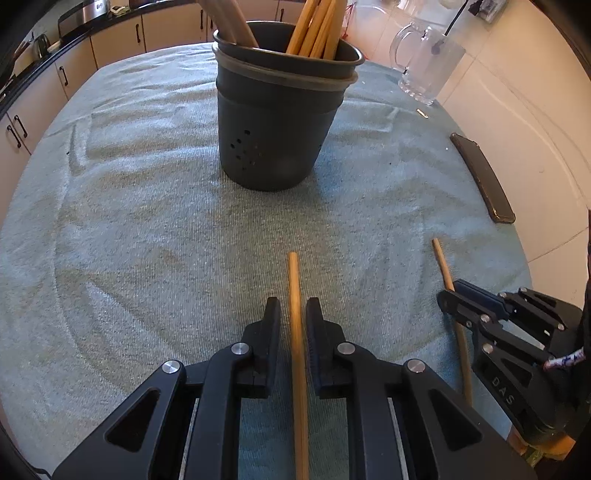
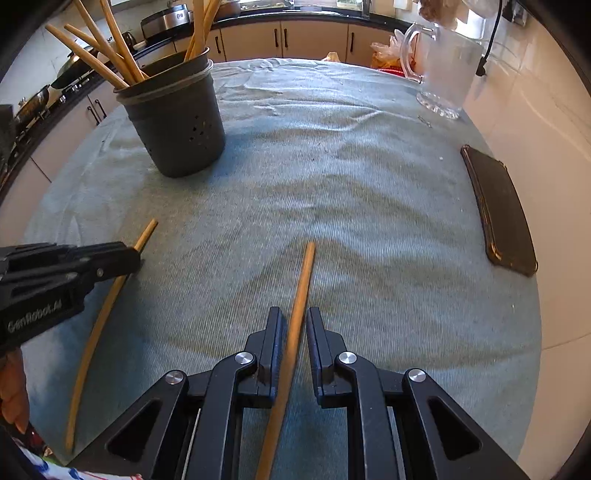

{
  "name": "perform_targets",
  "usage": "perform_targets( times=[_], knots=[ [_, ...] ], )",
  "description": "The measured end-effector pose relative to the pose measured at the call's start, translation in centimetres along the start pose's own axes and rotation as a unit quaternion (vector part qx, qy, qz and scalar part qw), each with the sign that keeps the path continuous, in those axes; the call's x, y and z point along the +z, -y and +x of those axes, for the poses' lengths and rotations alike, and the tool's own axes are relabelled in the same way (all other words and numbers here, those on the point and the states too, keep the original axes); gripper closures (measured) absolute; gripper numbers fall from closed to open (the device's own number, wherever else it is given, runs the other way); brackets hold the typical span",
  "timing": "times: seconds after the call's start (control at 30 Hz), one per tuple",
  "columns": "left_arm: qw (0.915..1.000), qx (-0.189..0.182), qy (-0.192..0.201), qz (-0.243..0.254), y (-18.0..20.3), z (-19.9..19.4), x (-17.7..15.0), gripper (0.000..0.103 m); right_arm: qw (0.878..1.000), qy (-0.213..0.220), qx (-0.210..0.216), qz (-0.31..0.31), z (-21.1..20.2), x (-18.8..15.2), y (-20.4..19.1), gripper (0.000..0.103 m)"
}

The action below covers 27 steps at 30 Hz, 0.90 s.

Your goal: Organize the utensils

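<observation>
Two tongs over a towel, each straddling one chopstick. The left tongs [image 1: 293, 314] are standing only slightly spread, with the left chopstick [image 1: 295, 280] running lengthwise through the narrow gap between the jaws. A thin strip of daylight is showing on at least one side of the stick, so the pads are not pinching it. The right tongs [image 2: 294, 317] are standing in the same way, narrowly parted around the right chopstick [image 2: 304, 273], which is passing between the jaws at a slight slant and is not being squeezed. Each stick is reaching well ahead of its fingertips and is also running back under the body of the tongs, out of sight. The two sticks are lying near one another, roughly side by side, on the blue-green towel [image 1: 147, 221].

Both chopsticks are looking plain, slender and round, of pale yellow-brown wood or bamboo, with blunt cut ends pointing away from the tongs. The fisheye lens is making them appear bowed.

Ahead of the left tongs a dark grey holder [image 1: 273, 147] is standing upright, pierced with small holes and already carrying a bundle of similar sticks [image 1: 317, 29]. A dark phone [image 1: 484, 177] is lying ahead and to the right of both tongs, and a clear glass mug [image 1: 424, 66] is standing beyond it.
</observation>
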<state>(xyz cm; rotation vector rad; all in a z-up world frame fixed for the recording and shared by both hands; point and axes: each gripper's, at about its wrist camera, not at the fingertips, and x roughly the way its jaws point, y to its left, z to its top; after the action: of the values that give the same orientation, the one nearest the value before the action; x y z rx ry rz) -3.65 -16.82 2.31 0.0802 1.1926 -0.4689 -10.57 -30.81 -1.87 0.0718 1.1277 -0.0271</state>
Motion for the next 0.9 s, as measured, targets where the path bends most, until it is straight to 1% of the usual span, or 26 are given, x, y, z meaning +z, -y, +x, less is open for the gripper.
perform_targets(
  times=[0.13, 0.2, 0.23, 0.27, 0.33, 0.37, 0.47, 0.63, 0.77, 0.9],
  knots=[
    [0.9999, 0.002, 0.013, 0.006, 0.0, -0.2, -0.1, 0.090, 1.000, 0.009, 0.000, 0.006, 0.2, 0.2, -0.1, 0.089],
    [0.9996, 0.002, 0.024, 0.011, 0.3, 0.1, -0.1, 0.090, 1.000, 0.023, -0.006, 0.004, 0.3, 0.1, -0.2, 0.094],
    [0.9996, 0.002, 0.027, 0.013, 0.3, 0.1, -0.1, 0.091, 1.000, 0.027, -0.007, 0.003, 0.3, 0.0, -0.3, 0.094],
    [0.9996, 0.001, 0.026, 0.012, 0.2, 0.1, 0.0, 0.098, 0.999, 0.033, -0.004, 0.005, 0.2, -0.1, -0.3, 0.095],
    [0.9997, -0.013, 0.020, -0.007, -0.2, -0.1, 0.1, 0.098, 0.999, 0.035, 0.015, 0.022, 0.0, -0.1, 0.2, 0.097],
    [0.9994, -0.017, 0.025, -0.018, -0.6, -0.5, 0.1, 0.098, 0.998, 0.039, 0.031, 0.038, -0.2, -0.1, 0.6, 0.097],
    [0.9981, -0.015, 0.055, -0.025, -1.2, -2.5, -0.2, 0.098, 0.996, 0.066, 0.050, 0.044, -1.6, -0.4, 0.8, 0.097],
    [0.9936, -0.026, 0.102, -0.039, -1.8, -6.4, -0.8, 0.098, 0.990, 0.109, 0.076, 0.053, -4.4, -0.9, 0.4, 0.097],
    [0.9886, -0.023, 0.146, -0.031, -1.2, -9.6, -1.9, 0.098, 0.982, 0.151, 0.095, 0.060, -7.0, -1.2, -0.2, 0.097],
    [0.9839, -0.017, 0.177, -0.020, -0.4, -11.8, -2.9, 0.098, 0.976, 0.184, 0.105, 0.058, -9.2, -2.0, -1.0, 0.097]
  ],
)
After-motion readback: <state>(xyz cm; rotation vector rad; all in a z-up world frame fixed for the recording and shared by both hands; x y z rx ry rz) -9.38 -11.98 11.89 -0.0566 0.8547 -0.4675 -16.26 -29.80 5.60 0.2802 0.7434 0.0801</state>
